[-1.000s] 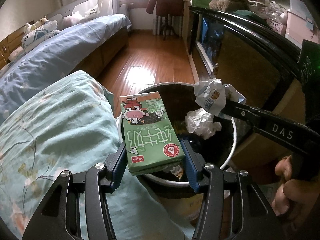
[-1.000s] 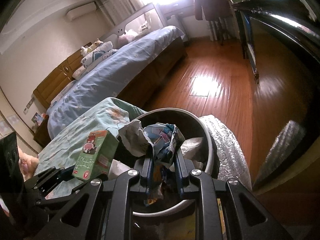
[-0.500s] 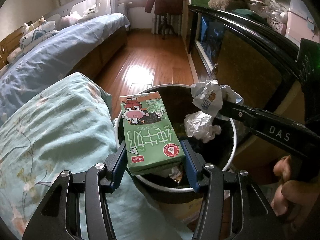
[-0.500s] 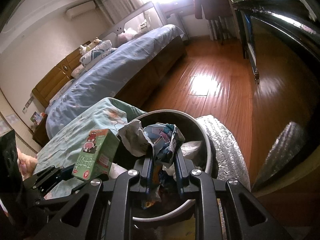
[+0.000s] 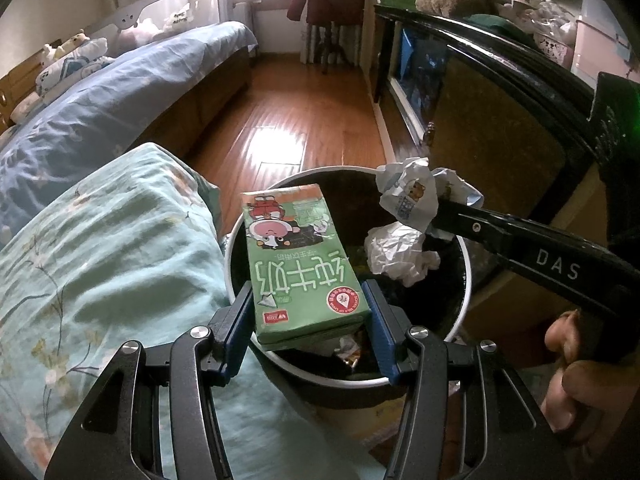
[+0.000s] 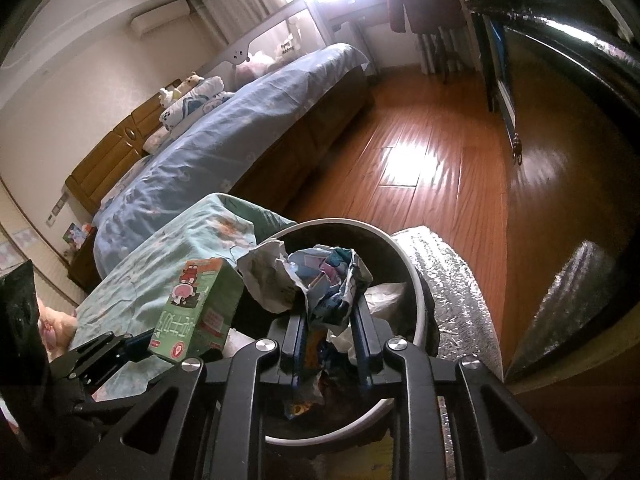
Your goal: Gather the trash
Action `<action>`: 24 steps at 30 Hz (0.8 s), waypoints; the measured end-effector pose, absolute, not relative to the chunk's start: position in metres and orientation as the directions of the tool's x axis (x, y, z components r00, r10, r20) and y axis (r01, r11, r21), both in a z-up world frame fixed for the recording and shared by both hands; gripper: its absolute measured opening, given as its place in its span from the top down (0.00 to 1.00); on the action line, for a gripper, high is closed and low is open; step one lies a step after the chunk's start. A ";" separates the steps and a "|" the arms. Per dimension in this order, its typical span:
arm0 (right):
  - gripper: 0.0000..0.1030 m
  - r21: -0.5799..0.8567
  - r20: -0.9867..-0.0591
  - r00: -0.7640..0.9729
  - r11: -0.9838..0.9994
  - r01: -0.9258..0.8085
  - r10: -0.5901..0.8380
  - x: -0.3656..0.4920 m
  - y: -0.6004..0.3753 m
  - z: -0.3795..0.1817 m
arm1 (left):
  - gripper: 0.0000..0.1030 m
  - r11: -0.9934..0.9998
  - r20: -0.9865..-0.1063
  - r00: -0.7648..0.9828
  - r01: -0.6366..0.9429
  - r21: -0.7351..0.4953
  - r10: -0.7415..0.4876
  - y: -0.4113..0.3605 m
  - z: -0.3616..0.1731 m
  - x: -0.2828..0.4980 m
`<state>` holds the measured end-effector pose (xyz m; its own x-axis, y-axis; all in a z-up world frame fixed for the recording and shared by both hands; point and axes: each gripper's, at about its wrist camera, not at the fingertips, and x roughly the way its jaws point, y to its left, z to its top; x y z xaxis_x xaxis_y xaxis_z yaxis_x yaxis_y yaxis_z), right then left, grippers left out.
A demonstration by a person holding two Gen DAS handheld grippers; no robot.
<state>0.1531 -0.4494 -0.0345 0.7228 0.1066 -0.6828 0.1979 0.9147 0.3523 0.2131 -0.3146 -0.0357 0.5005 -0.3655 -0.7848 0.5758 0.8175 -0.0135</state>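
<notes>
Pinching the green milk carton (image 5: 304,264) flat-sided, the left gripper (image 5: 308,312) holds something light, stiff; the right gripper (image 6: 328,320) squeezes a soft crumpled wrapper (image 6: 320,280) above the trash bin (image 5: 466,276).

The left gripper (image 5: 308,312) points forward and slightly down, its 2 blue-padded jaws clamped on the sides of a green carton (image 5: 302,264). The right gripper (image 6: 328,320) reaches in from the right, its jaws pinched close together on a crumpled wrapper (image 6: 320,280). The right hand (image 5: 580,380) wraps its fingers around that gripper's black handle, low at the frame's edge.
</notes>
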 end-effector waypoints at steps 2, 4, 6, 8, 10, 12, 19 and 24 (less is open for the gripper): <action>0.77 0.354 -0.684 0.721 0.914 0.200 0.107 0.154 -0.449 -0.034 | 0.49 0.817 -0.783 0.503 0.576 -0.012 -0.366 -0.315 -0.035 0.213; 0.77 0.356 -0.687 0.719 0.912 0.202 0.109 0.154 -0.449 -0.034 | 0.49 0.816 -0.780 0.507 0.578 -0.007 -0.366 -0.315 -0.033 0.212; 0.74 0.358 -0.688 0.718 0.911 0.202 0.111 0.154 -0.448 -0.032 | 0.49 0.816 -0.780 0.507 0.578 -0.009 -0.368 -0.315 -0.031 0.212; 0.66 0.365 -0.685 0.720 0.909 0.203 0.115 0.153 -0.448 -0.032 | 0.49 0.817 -0.779 0.509 0.577 -0.007 -0.366 -0.314 -0.031 0.211; 0.60 0.375 -0.679 0.724 0.904 0.203 0.119 0.153 -0.449 -0.030 | 0.49 0.819 -0.777 0.514 0.574 -0.002 -0.363 -0.311 -0.030 0.210; 0.54 0.382 -0.675 0.728 0.902 0.201 0.123 0.150 -0.448 -0.029 | 0.48 0.823 -0.777 0.516 0.568 -0.005 -0.360 -0.306 -0.029 0.209; 0.53 0.397 -0.674 0.725 0.897 0.195 0.141 0.143 -0.441 -0.031 | 0.44 0.841 -0.778 0.517 0.541 -0.025 -0.355 -0.287 -0.030 0.201; 0.51 0.412 -0.668 0.729 0.890 0.198 0.147 0.133 -0.439 -0.030 | 0.41 0.856 -0.770 0.526 0.514 -0.050 -0.361 -0.266 -0.029 0.190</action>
<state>0.1331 -0.4388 -0.0304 0.7292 0.1472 -0.6682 0.1976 0.8897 0.4116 0.1897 -0.2662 -0.0286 0.5262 -0.3611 -0.7698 0.5139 0.8564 -0.0505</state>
